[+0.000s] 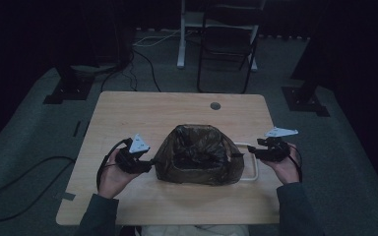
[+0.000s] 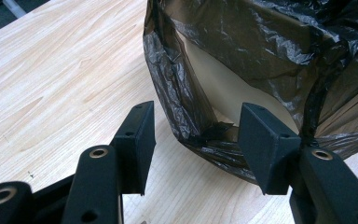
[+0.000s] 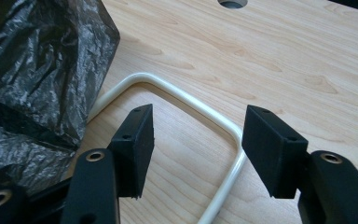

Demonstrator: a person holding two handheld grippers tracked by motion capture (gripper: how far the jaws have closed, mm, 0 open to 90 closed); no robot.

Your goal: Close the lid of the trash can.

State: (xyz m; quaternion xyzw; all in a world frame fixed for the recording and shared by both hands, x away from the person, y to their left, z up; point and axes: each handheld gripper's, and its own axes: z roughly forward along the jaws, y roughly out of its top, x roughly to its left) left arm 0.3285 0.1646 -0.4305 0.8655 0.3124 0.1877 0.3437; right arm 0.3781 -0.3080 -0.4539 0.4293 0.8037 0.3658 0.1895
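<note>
Now the left gripper gapes around the bag edge, seemingly untouched, while the right gripper hangs open, empty.

A pale wooden table carries a basket lined with a dark plastic bag, and a white handle sticks out of it on the right, lying flat on the wood. The left tongs point at the bag's left side and sit just beside it, while the right tongs point at its right side, over the handle. Beyond the table, a dark folding chair stands on the grey floor, where black cables trail.
</note>
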